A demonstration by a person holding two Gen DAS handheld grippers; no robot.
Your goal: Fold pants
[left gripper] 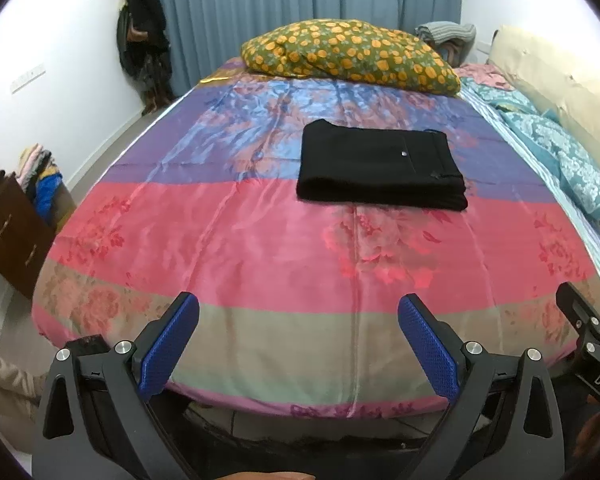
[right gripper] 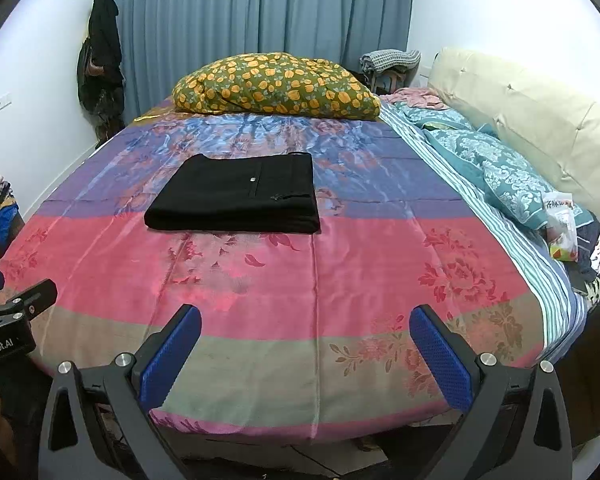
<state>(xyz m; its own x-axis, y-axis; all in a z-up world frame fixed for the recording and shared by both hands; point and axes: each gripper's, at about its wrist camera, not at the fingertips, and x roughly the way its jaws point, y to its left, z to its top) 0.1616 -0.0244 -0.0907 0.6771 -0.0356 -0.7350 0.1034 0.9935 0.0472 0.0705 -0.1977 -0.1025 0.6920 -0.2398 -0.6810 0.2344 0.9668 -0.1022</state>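
Black pants (left gripper: 381, 166) lay folded flat in neat block on bed (left gripper: 260, 248), mid-cover, near flowery pillow (left gripper: 350, 54). Left gripper (left gripper: 299, 344) hung by bed's near edge, jaws wide, empty. Right gripper (right gripper: 306, 354) same, jaws wide, empty.

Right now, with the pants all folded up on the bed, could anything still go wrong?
Maybe a couple of things. The black pants lie in a neat folded stack on the shiny bedspread, which looks slippery, so a nudge could slide the layers apart. The left gripper and right gripper are both open and well back from the pants; reaching in again might snag the top fold. Leaving it alone seems safest.
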